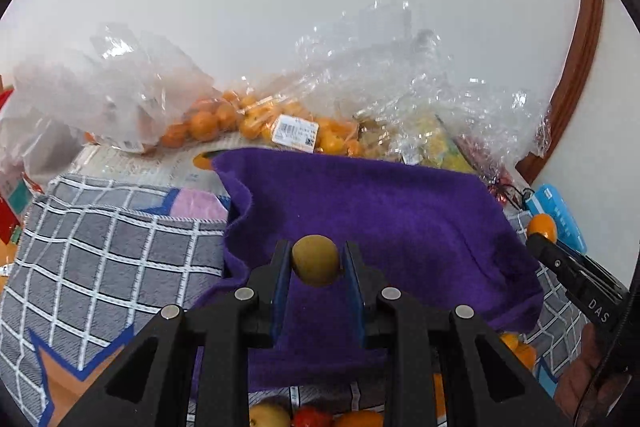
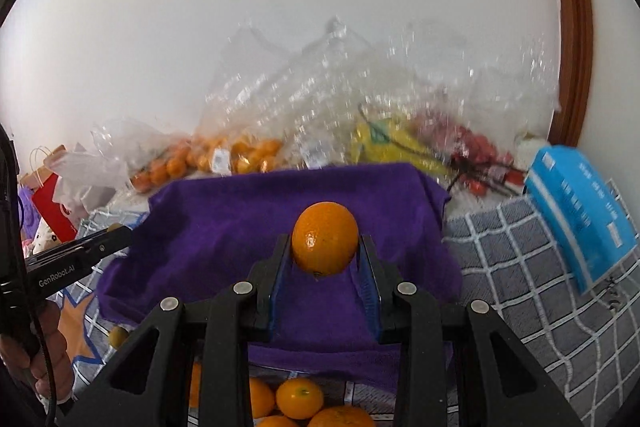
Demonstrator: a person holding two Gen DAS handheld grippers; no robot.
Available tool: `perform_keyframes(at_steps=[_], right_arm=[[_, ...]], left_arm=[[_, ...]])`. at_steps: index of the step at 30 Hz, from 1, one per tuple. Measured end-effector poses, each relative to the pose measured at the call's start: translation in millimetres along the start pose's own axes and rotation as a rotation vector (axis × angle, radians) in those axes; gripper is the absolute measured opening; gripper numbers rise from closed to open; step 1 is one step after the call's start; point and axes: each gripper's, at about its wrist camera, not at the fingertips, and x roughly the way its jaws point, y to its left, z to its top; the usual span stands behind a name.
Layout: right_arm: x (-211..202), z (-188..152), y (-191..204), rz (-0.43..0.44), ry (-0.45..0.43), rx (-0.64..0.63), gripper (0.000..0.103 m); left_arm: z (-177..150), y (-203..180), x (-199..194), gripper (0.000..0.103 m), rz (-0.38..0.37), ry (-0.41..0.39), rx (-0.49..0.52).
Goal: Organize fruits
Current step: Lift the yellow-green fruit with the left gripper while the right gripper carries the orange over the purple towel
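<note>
Purple cloth [image 1: 400, 219], grey white-checked blanket [image 1: 112, 247], orange fruit [image 2: 325, 243], olive-brown fruit [image 1: 315, 259], blue box [image 2: 580, 215].

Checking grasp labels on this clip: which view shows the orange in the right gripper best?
The right wrist view: the orange sits centred and whole, pinched at the right gripper fingertips above the purple cloth. The left wrist view shows it only small at the right edge.

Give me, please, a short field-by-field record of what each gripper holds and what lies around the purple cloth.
left gripper: shut on a small olive-brown fruit
right gripper: shut on an orange
below both: purple cloth
under the cloth: grey checked cover
behind the cloth: clear bags of small oranges, yellow fruit and red fruit
right of the cloth: blue box
near edge: loose oranges
</note>
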Motion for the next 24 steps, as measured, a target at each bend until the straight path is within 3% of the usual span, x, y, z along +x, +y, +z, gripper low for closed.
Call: perform_keyframes(at_steps=[24], right_arm=[[43, -19, -2, -0.054, 0.118, -0.03, 0.033]], left_arm=[[-13, 6, 37, 0.025, 0.024, 0.091, -0.005]])
